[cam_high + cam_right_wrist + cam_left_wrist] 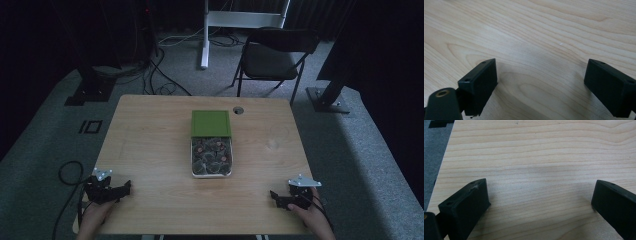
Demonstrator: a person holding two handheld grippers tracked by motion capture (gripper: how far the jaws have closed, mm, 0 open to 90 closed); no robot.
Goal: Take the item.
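High view: the pale wooden worktop carries, at frame centre, a clear plastic box of small dark parts with its green lid slid back. Left tool and right tool, lower corners, gape wide, empty; seemingly nothing begun.

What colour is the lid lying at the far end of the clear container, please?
Green: the lid shows best in the high view, beyond the clear container.

Contents of the clear box too small to identify.
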